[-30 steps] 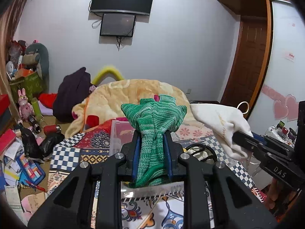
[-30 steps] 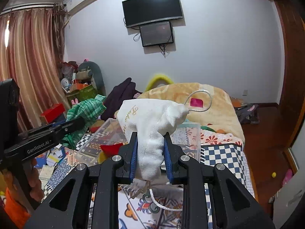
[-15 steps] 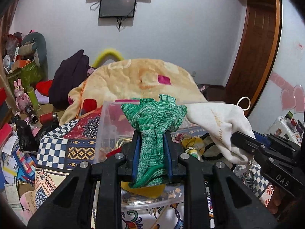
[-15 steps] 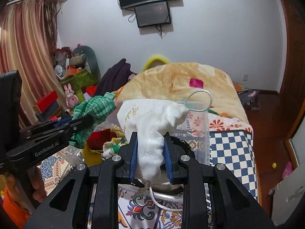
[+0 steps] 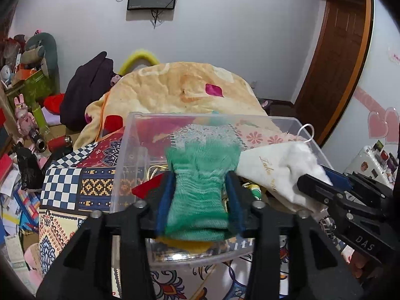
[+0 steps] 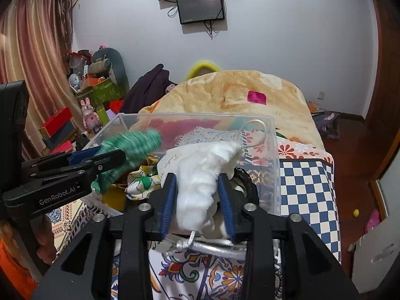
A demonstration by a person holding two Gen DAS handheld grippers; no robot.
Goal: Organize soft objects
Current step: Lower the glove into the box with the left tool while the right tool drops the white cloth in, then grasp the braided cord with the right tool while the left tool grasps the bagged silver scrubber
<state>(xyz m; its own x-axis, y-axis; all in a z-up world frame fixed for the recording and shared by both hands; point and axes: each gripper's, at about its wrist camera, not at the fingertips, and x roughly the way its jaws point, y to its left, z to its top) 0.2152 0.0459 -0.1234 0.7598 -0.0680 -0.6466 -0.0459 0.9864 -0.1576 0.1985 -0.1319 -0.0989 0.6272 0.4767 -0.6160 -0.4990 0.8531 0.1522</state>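
My left gripper (image 5: 200, 190) holds a green knitted cloth (image 5: 200, 180) between its blue pads, which stand wider apart than before; the cloth is motion-blurred. It hangs over the open top of a clear plastic box (image 5: 130, 135). My right gripper (image 6: 197, 190) holds a white drawstring pouch (image 6: 200, 172) over the same box (image 6: 272, 150), its pads also spread. The left gripper (image 6: 110, 160) with the green cloth (image 6: 135, 147) shows at the left of the right wrist view. The pouch (image 5: 277, 170) and right gripper (image 5: 325, 187) show at the right of the left wrist view. The box holds several soft items.
The box stands on a patterned, checkered cloth (image 5: 65, 185) over a bed. A large yellow blanket (image 5: 185, 87) lies behind it. A dark garment (image 5: 87, 87), toys and boxes clutter the floor at the left (image 5: 25, 125). A wooden door (image 5: 332, 57) is at the right.
Both grippers moved forward and down over the clear box. The jaws of both have spread wider around their cloths, and the green cloth is blurred and sinking.
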